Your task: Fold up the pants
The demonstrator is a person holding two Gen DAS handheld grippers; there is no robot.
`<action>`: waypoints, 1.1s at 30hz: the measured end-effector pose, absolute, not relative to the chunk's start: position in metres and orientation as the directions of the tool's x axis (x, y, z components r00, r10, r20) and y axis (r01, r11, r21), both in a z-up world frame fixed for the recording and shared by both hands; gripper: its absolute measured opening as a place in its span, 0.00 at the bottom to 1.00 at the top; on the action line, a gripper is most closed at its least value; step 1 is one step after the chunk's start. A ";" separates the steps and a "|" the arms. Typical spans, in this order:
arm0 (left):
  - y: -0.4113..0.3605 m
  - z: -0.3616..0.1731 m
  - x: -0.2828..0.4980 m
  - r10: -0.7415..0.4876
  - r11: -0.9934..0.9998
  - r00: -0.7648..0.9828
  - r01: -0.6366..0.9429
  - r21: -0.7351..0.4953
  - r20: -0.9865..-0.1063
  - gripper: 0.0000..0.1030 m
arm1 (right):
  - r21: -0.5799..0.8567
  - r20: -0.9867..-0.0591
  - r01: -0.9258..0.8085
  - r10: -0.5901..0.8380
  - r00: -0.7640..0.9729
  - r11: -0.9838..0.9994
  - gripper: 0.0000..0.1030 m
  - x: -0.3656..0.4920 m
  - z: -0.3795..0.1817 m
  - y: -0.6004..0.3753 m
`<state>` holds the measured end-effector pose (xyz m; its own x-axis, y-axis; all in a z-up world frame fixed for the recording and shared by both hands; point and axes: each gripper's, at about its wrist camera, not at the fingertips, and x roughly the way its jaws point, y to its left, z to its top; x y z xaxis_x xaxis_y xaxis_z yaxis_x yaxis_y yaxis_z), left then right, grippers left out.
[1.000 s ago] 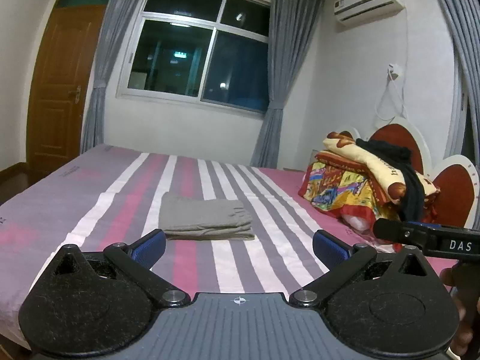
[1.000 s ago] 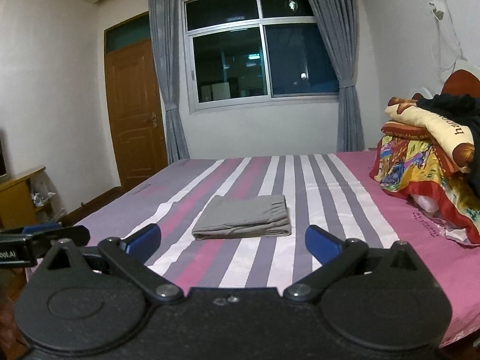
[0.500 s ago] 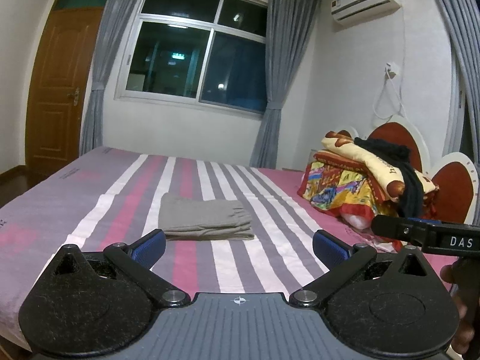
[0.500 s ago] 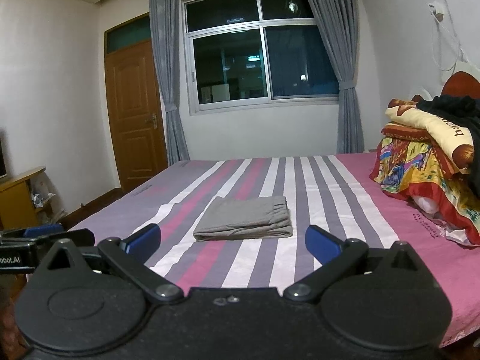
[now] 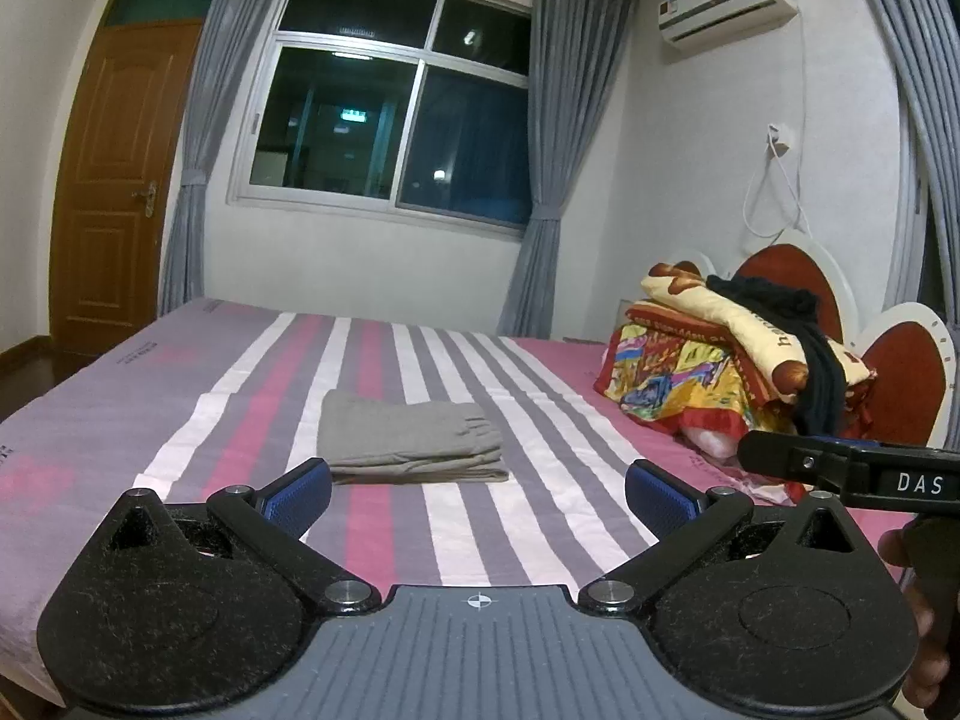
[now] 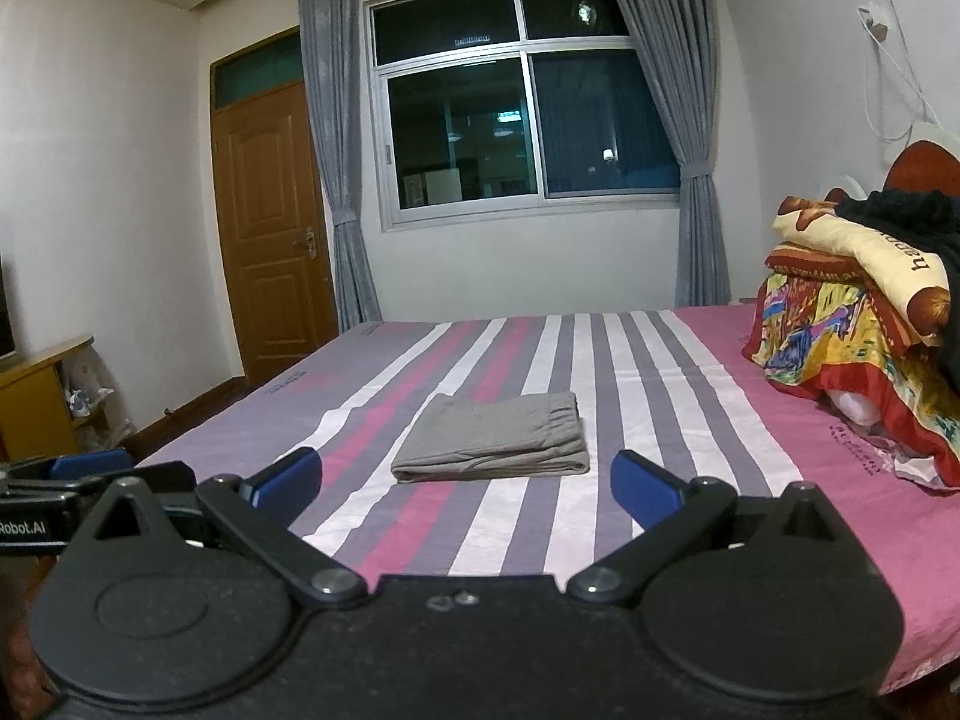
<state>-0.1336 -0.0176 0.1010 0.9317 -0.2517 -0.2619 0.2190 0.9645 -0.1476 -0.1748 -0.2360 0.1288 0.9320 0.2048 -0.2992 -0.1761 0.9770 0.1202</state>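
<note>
The grey pants [image 5: 411, 443] lie folded into a flat rectangle on the striped bed [image 5: 180, 420]. They also show in the right wrist view [image 6: 495, 437]. My left gripper [image 5: 478, 495] is open and empty, held back from the pants above the bed's near edge. My right gripper [image 6: 467, 489] is open and empty, also short of the pants. The right gripper's body shows at the right edge of the left wrist view [image 5: 852, 471]. The left gripper shows at the left edge of the right wrist view [image 6: 66, 480].
A pile of colourful blankets [image 5: 708, 372] with a black garment on top sits at the head of the bed by the red headboard [image 5: 900, 378]. A wooden door [image 6: 270, 228], a window [image 6: 522, 120] and a yellow cabinet [image 6: 30, 396] stand around the bed.
Both grippers have risen and drawn back slightly from the bed. The pants have not moved.
</note>
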 end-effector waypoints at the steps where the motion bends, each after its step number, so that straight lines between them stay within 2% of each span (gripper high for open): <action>1: -0.018 0.101 -0.134 -0.252 0.964 0.932 0.220 -0.147 -0.262 1.00 | 0.121 -0.299 -0.176 0.205 0.932 0.977 1.00 -0.175 0.129 -0.236; 27: -0.005 0.099 -0.129 -0.272 0.959 0.927 0.240 -0.150 -0.257 1.00 | 0.087 -0.318 -0.161 0.181 0.931 0.983 1.00 -0.174 0.126 -0.226; 33: -0.008 0.101 -0.128 -0.270 0.962 0.926 0.246 -0.119 -0.263 1.00 | 0.089 -0.313 -0.130 0.152 0.937 0.987 1.00 -0.175 0.125 -0.222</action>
<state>-0.1281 -0.0085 0.1006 0.9263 -0.2697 -0.2630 0.2461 0.9619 -0.1193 -0.1746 -0.2222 0.1249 0.9374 0.1520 -0.3133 -0.1302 0.9874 0.0895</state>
